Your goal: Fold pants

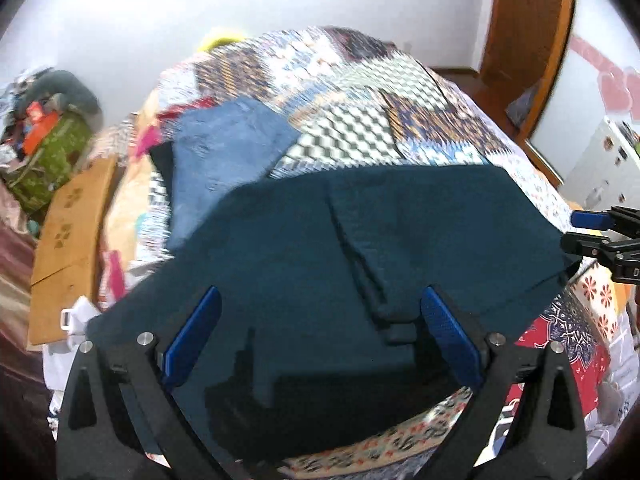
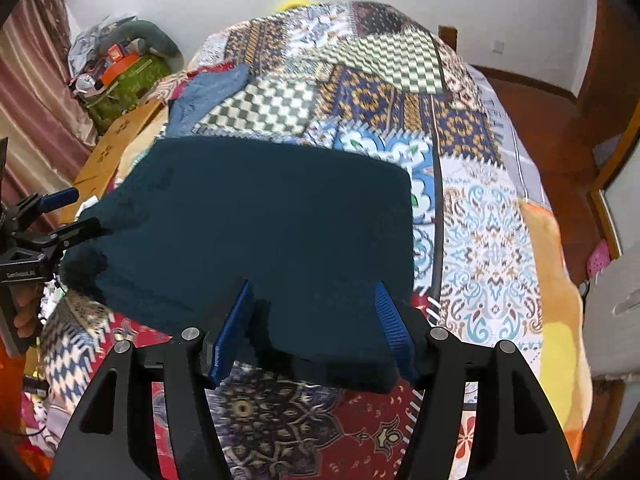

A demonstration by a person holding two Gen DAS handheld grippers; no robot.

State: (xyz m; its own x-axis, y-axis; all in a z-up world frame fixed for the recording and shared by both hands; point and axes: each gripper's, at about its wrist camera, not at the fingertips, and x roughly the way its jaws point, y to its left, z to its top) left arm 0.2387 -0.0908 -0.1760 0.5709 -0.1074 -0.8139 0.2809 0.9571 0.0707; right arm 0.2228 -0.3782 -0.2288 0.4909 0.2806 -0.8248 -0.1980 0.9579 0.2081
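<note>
The dark teal soft knit pants [image 2: 256, 220], lying folded on the patchwork-quilted bed [image 2: 488, 216], look limp and light, best pinched at a hem edge; left claw [image 1: 320, 332] and right claw [image 2: 316, 320] both gape, holding nothing.

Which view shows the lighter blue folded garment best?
Left wrist. The lighter blue garment sits large there behind the dark teal pants, with its top face and edges visible. In the right wrist view it is smaller, far left and partly hidden behind the pants.
</note>
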